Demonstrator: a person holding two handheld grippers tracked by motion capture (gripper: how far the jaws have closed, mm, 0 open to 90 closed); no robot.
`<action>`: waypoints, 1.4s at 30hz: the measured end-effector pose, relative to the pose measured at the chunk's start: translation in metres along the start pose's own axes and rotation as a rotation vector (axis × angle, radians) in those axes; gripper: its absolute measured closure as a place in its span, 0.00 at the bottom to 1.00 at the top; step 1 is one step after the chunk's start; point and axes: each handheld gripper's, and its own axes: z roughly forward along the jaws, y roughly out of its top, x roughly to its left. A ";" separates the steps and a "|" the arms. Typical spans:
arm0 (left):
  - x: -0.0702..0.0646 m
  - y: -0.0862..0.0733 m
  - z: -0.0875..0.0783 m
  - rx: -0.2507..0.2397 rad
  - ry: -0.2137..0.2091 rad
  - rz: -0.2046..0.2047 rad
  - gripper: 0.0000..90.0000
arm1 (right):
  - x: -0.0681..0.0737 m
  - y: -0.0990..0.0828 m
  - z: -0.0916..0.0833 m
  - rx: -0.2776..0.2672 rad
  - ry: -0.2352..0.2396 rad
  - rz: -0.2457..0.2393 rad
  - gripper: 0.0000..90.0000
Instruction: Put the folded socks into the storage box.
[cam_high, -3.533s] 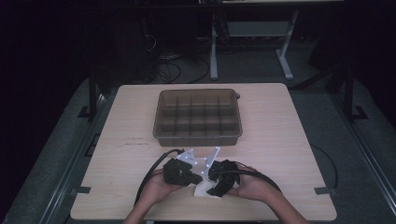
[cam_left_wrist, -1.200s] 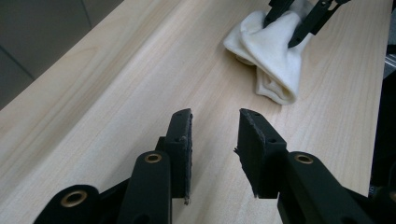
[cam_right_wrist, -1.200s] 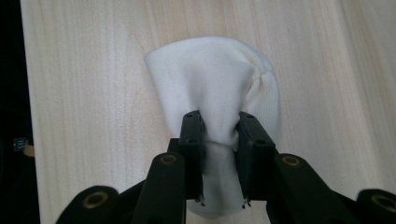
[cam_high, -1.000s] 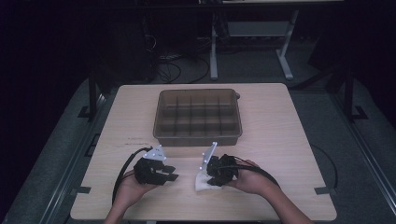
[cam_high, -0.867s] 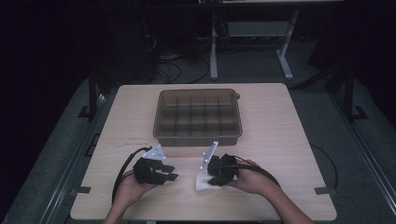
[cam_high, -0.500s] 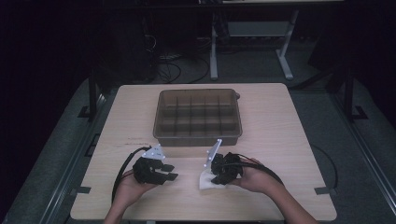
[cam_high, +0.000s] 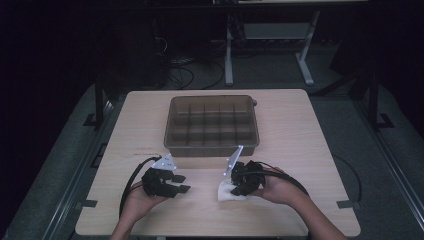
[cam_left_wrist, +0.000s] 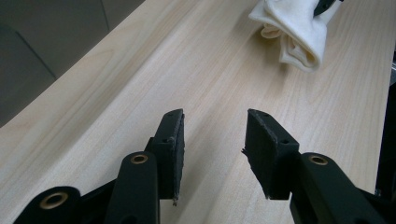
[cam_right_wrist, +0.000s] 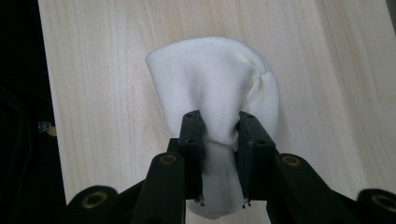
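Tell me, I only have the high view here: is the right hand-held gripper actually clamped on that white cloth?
Observer: Yes. The right hand-held gripper pinches the white cloth between both pads, bunching it at the grip.
Operator: Is the cloth folded?
Observer: In the left gripper view it shows rolled, layered edges at one end.
Operator: Anything in the left one?
Observer: No. The left hand-held gripper has just been opening; only bare table lies between its pads.

Your right gripper (cam_high: 239, 184) pinches the white cloth (cam_high: 227, 192) near the table's (cam_high: 300, 150) front edge, while your left gripper (cam_high: 175, 182), jaws just opened, holds nothing.
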 end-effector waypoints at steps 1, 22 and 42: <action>0.000 0.000 0.000 0.000 0.002 0.001 0.63 | 0.000 -0.001 0.000 0.003 0.004 0.004 0.82; 0.003 -0.002 -0.007 -0.008 0.034 -0.017 0.52 | -0.011 -0.012 -0.026 0.006 0.000 0.025 0.81; 0.004 -0.001 -0.012 -0.012 0.055 -0.012 0.47 | -0.016 -0.011 -0.039 0.016 -0.014 0.024 0.81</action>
